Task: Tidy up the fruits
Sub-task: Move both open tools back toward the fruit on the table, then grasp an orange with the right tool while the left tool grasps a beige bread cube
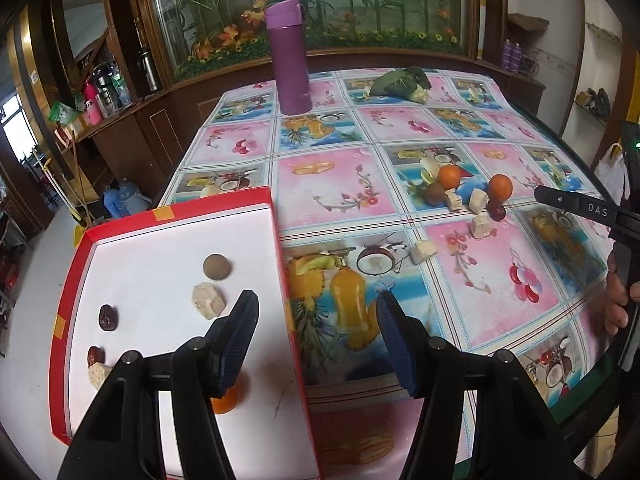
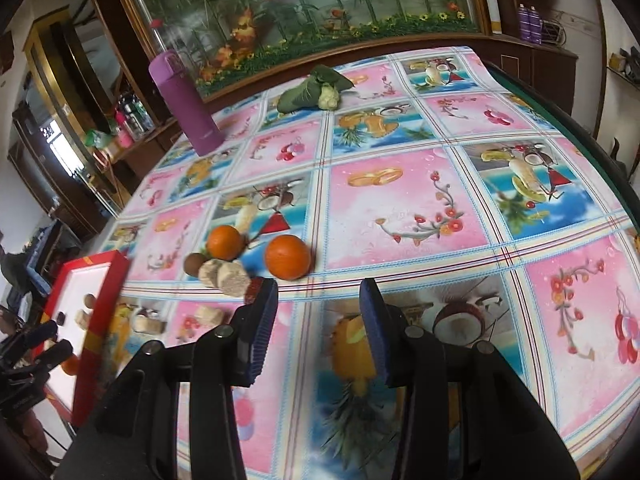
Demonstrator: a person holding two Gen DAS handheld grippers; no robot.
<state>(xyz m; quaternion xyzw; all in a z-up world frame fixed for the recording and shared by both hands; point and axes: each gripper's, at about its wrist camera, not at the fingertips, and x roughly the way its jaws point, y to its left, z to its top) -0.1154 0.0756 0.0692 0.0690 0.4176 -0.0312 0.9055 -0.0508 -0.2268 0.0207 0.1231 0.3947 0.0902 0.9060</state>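
Left wrist view: red tray (image 1: 276,240) at left holding an orange (image 1: 226,402) behind left gripper (image 1: 316,316), fingers apart; purple flask (image 1: 289,58) beyond; loose oranges (image 2: 288,257) mid-worktop (image 2: 400,208) before right gripper (image 2: 319,308), fingers apart; wooden cabinets behind

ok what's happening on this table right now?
A person is sorting fruit and snack pieces into a red box with two handheld grippers. The left gripper is open and empty, straddling the box's right wall; the box already holds an orange, dates and pale chunks. The right gripper, open too, points at the loose pile, where two oranges remain.
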